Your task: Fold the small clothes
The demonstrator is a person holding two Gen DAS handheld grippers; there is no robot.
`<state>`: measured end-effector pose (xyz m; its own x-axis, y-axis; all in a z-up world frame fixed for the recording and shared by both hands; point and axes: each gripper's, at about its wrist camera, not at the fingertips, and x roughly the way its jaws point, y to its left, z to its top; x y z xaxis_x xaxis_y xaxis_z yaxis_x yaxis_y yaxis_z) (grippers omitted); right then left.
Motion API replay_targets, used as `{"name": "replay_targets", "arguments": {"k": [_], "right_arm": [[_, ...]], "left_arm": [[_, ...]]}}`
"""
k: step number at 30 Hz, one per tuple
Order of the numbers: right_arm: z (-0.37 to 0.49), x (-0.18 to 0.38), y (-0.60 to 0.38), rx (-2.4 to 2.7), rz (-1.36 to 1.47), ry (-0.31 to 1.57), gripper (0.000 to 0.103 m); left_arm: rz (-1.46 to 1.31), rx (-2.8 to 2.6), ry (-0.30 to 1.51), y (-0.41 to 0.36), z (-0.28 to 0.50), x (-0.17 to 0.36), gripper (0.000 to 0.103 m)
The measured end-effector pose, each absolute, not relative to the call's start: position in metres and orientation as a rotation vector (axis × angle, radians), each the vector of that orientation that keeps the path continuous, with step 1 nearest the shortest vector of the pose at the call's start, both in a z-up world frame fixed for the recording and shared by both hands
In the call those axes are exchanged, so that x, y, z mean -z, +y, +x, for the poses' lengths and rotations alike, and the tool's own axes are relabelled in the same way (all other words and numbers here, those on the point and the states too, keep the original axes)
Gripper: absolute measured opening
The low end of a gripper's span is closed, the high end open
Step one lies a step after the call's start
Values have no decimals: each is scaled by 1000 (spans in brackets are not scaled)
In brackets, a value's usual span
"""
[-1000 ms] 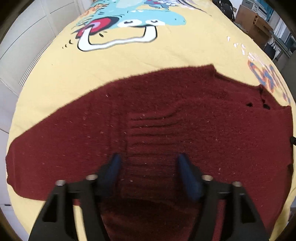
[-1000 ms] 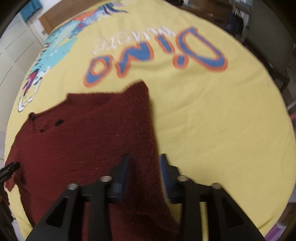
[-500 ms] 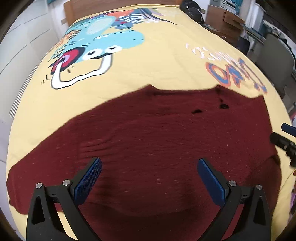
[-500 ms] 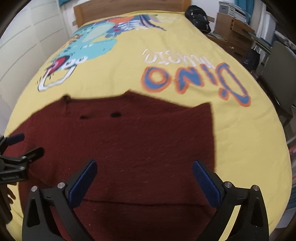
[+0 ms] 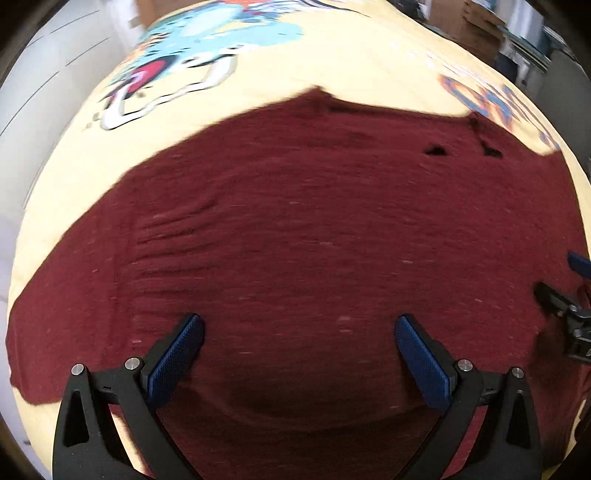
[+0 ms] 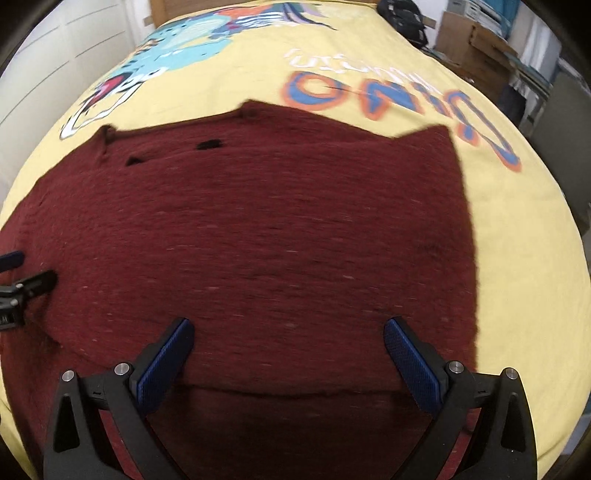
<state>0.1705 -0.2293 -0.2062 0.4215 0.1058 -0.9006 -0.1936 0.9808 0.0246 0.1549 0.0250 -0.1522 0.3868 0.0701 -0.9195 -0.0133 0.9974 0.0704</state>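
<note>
A dark red knitted sweater [image 5: 314, 229] lies spread on a yellow bedspread [image 5: 369, 55], and it fills the middle of the right wrist view too [image 6: 258, 229]. Two small dark holes show near its far edge. My left gripper [image 5: 299, 332] hangs open just above the sweater's near part, blue pads [image 5: 173, 354] wide apart, nothing between them. My right gripper [image 6: 288, 336] is open the same way over the sweater's right half, above a folded edge. Each gripper's tip shows at the other view's side edge.
The bedspread bears a blue dinosaur print [image 6: 184, 48] and blue-orange lettering [image 6: 388, 92]. White wardrobe doors [image 5: 44, 92] stand to the left. Cardboard boxes [image 6: 476, 44], a dark bag [image 6: 402, 18] and a chair sit beyond the bed's right side.
Both grippers' jaws went from narrow, over the knit, to wide open. Both have shifted sideways across the sweater and sunk closer to it.
</note>
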Motion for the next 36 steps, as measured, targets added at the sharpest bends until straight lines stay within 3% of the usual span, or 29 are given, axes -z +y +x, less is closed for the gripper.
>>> {"name": "replay_targets", "arguments": {"k": [24,36], "right_arm": [[163,206,-245,-151,-59,1122,103],[144,170,-239,-168,-78,1066,103]], "left_arm": [[-9,-128,1137,54,149,160,102],[-119,-140,1088,68,130,122,102]]}}
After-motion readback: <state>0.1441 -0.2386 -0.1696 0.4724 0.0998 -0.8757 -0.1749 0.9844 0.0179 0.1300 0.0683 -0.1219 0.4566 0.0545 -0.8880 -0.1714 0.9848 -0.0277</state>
